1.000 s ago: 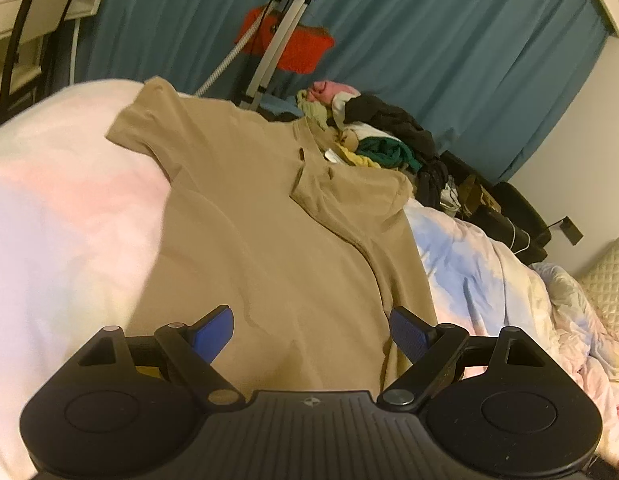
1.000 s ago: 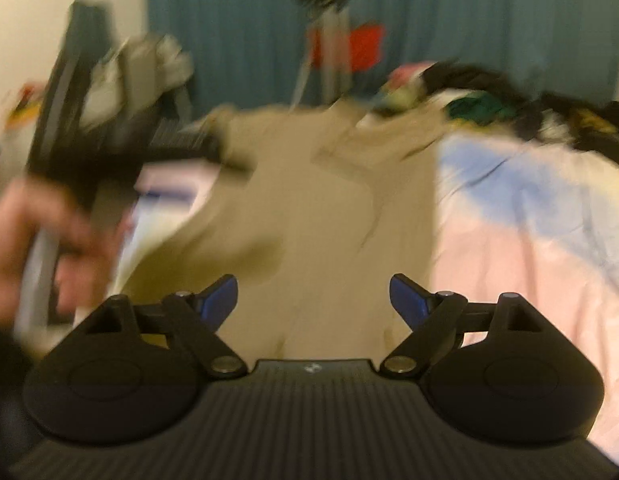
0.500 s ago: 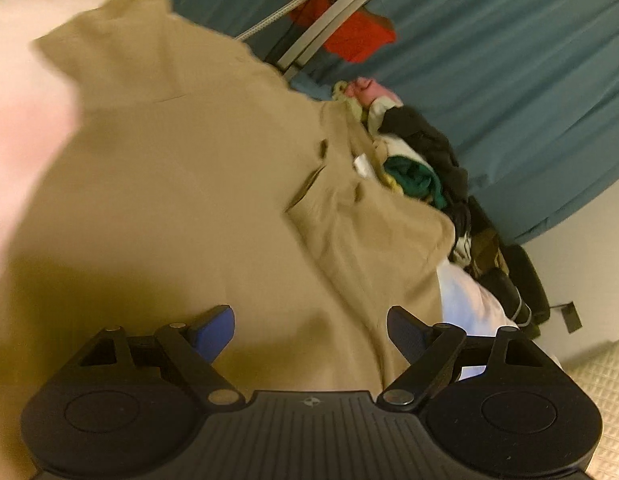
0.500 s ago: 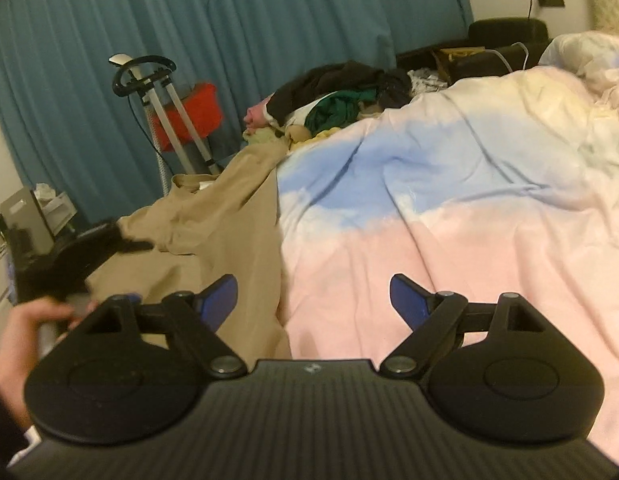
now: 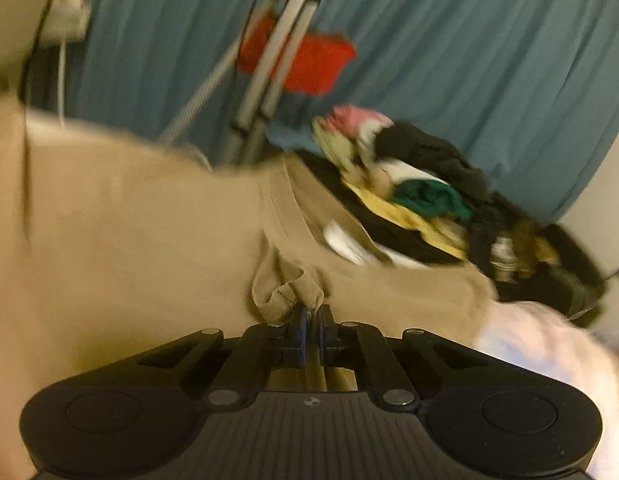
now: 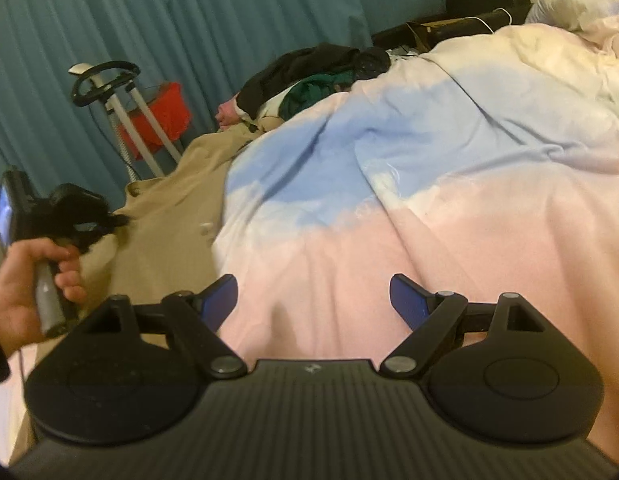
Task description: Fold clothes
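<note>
A tan T-shirt (image 5: 129, 232) lies spread on the bed and fills the left wrist view. My left gripper (image 5: 312, 316) is shut on a bunched fold of the tan T-shirt near its folded sleeve. In the right wrist view the same tan T-shirt (image 6: 165, 216) lies at the left. A hand (image 6: 25, 280) there holds the left gripper (image 6: 121, 220) against the cloth. My right gripper (image 6: 313, 300) is open over the pink part of the duvet (image 6: 389, 240), with nothing between its fingers.
A pile of mixed clothes (image 5: 421, 188) sits at the far bed edge beyond the shirt. A garment steamer stand (image 5: 277, 52) with a red item stands before the teal curtain (image 5: 469, 40). The pastel duvet stretches right toward pillows (image 6: 581, 4).
My left gripper has moved forward over the shirt and shut on a fold of it. The right gripper has swung right, off the shirt, to above the duvet and stays open.
</note>
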Motion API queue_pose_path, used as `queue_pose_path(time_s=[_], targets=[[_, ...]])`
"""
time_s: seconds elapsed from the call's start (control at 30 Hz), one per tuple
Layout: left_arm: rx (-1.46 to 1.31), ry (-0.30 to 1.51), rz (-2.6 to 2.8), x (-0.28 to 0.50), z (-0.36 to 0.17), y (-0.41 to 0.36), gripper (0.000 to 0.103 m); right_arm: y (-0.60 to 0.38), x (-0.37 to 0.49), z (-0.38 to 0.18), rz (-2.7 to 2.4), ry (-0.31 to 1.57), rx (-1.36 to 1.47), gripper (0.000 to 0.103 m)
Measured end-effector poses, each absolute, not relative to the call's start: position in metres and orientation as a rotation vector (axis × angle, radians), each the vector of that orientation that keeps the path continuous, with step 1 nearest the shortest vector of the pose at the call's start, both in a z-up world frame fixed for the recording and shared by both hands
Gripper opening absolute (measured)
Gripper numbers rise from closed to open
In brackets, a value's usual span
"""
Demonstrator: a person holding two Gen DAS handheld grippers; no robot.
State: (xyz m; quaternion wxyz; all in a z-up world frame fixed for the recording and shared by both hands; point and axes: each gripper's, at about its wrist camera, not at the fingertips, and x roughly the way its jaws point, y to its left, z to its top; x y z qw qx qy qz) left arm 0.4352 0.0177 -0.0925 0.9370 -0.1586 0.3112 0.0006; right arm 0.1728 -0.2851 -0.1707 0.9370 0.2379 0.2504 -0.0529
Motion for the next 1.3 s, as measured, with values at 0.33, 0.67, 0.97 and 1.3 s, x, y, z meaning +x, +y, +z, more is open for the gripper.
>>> queue_pose_path(time_s=[0.33,0.67,0.97,1.3], targets=[[-0.311,0.786,-0.093,0.378,-0.085,0.038,0.054,-0.282,0.177,-0.171,-0.076,0.518,0.468,0.085],[-0.482,1.064,-0.275,0.166,-0.092,0.047,0.068,-0.266,0.144,-0.135,0.02,0.474,0.397,0.084],[-0.505,1.172,-0.326,0.111,-0.111,0.042,0.067,-0.252,0.072,-0.093,0.025,0.427,0.365,0.085],[-0.515,1.163,-0.433,0.078,-0.107,0.045,0.003,-0.231,0.038,-0.075,-0.034,0.38,0.251,0.085]])
